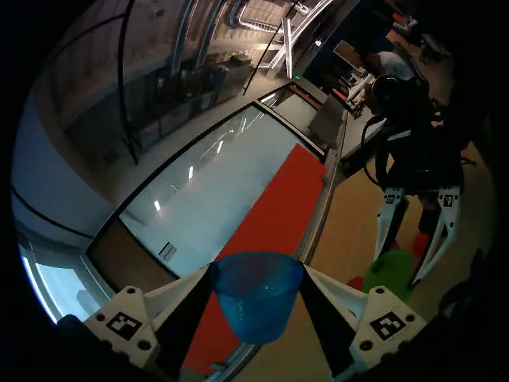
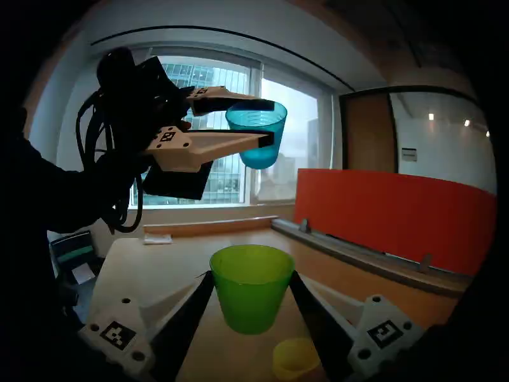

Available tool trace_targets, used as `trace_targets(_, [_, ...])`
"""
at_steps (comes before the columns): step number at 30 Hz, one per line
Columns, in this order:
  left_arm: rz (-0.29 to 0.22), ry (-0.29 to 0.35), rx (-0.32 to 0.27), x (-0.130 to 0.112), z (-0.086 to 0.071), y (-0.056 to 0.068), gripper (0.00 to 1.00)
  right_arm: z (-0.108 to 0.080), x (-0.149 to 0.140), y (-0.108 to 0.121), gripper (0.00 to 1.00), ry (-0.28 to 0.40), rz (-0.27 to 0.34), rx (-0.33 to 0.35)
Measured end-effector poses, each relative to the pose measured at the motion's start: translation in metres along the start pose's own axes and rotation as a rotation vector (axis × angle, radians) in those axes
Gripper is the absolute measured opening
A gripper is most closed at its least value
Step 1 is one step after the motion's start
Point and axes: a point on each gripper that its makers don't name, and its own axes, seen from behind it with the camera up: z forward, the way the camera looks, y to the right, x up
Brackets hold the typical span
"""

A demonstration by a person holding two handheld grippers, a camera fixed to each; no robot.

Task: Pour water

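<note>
The window [image 2: 210,127] spans the far wall, with its sill along the far edge of the tabletop [image 2: 159,267]. A red partition [image 2: 394,213] and a low rail close off the right edge, so the open room lies to the left and in the middle. A long stretch of bare wood runs from the near cups to the sill.

The left gripper [image 2: 270,121] is high above the tabletop at far left, in front of the window. Its fingers are closed on the blue cup [image 2: 256,134], one on each side of the wall just under the rim, and the cup stands roughly upright. The right gripper [image 2: 250,280] is lower and nearer. Its fingers clamp the green cup [image 2: 251,296], upright over the tabletop. Clear air separates the two cups. I cannot tell whether either holds water.

A small yellow cup [image 2: 296,360] sits on the tabletop just right of the green cup, near the right finger.
</note>
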Motion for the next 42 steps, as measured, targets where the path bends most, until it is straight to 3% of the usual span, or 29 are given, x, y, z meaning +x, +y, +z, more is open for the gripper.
trace_targets(21, [0.154, -0.003, 0.025, 0.011, 0.004, -0.003, 0.89, 0.007, 0.005, -0.006, 0.9, 0.009, -0.004, 0.017])
trace_targets(42, [0.206, 0.001, 0.024, 0.018, 0.006, 0.0, 0.89, 0.006, 0.004, -0.004, 0.9, 0.015, -0.001, 0.009])
